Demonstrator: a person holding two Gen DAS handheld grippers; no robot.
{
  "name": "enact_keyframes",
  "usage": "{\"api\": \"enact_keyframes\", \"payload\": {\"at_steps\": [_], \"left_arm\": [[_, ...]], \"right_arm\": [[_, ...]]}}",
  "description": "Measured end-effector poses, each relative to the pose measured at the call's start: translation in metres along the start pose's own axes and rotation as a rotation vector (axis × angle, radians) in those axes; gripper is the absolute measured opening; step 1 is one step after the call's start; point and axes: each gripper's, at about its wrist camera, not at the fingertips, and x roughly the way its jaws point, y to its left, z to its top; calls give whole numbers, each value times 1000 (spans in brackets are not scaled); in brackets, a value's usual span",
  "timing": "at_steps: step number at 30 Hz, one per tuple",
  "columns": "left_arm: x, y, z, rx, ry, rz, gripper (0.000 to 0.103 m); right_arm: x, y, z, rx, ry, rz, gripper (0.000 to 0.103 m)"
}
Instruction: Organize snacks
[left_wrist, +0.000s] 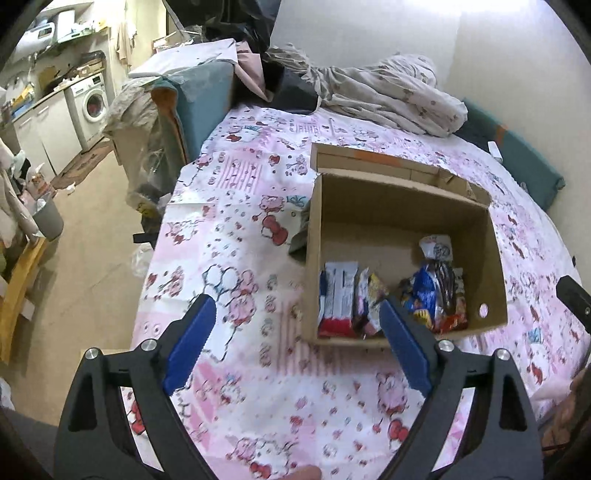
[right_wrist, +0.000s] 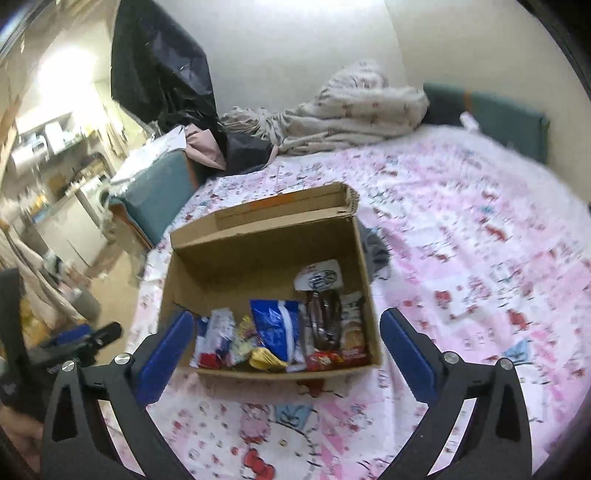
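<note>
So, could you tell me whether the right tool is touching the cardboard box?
Apart. The right wrist view shows the tool open and empty, its fingers off the box.

Both grippers (left_wrist: 297, 325) (right_wrist: 286, 334) wide open, empty

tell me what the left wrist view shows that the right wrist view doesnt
Only the left wrist view shows the washing machine clearly and a grey bucket on the floor. Only the right wrist view shows the blue snack bag lying unobstructed in the box. Both share the open cardboard box of snacks on the pink bedsheet, and open, empty jaws.
</note>
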Motion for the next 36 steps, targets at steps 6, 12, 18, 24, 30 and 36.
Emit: {"api": "enact_keyframes", "payload": {"at_steps": [6,12,18,24,30,36], "left_arm": [[-38,-5,-20,55,-81,-12,98],[-55,-7,-36,71,-99,-30,103],[-52,-7,-48,65,-76,-41,103],[-54,-12,-50,91,-96,-37,103],[-56,-15,-49,93,-114,-38,103],[-55,-15,-49,95,-113,-44,103]], "right_arm": [[-17,9,-18,-12,19,-5,103],[-23,16,-40,-14,40,-18,103],[-12,21,-56,21,82,-26,103],[-10,29,-55,-23,60,-46,103],[-10,34,-54,-50,48,-44,103],[-10,35,-53,-55,48,-51,103]]}}
